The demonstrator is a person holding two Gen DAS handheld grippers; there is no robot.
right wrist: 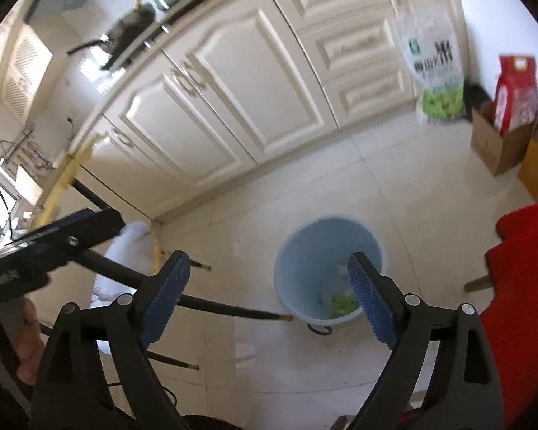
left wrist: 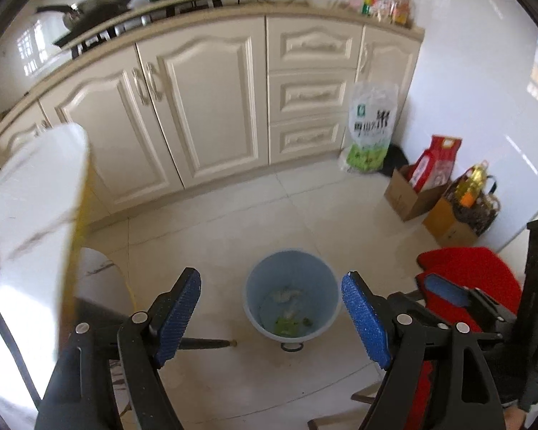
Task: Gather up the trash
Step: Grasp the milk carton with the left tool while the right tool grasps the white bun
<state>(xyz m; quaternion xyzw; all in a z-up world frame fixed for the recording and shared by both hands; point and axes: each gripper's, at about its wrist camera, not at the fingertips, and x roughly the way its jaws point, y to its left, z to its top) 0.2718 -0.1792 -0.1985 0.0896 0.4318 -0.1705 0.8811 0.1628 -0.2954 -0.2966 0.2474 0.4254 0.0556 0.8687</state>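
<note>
A light blue trash bin (left wrist: pixel 292 295) stands on the tiled floor and holds white and green scraps (left wrist: pixel 287 310). My left gripper (left wrist: pixel 272 317) is open and empty, above the bin. In the right wrist view the same bin (right wrist: pixel 328 270) sits below my right gripper (right wrist: pixel 269 302), which is open and empty, its right pad over the bin's mouth. The right gripper also shows in the left wrist view (left wrist: pixel 444 292) at the right, over a red chair. The left gripper's side shows in the right wrist view (right wrist: pixel 64 236) at the left.
Cream kitchen cabinets (left wrist: pixel 204 107) run along the back. A white table (left wrist: pixel 28 208) with black legs stands at the left. A red chair (left wrist: pixel 473 272) is at the right. A rice bag (left wrist: pixel 371 125) and cardboard boxes (left wrist: pixel 410 195) stand by the right wall.
</note>
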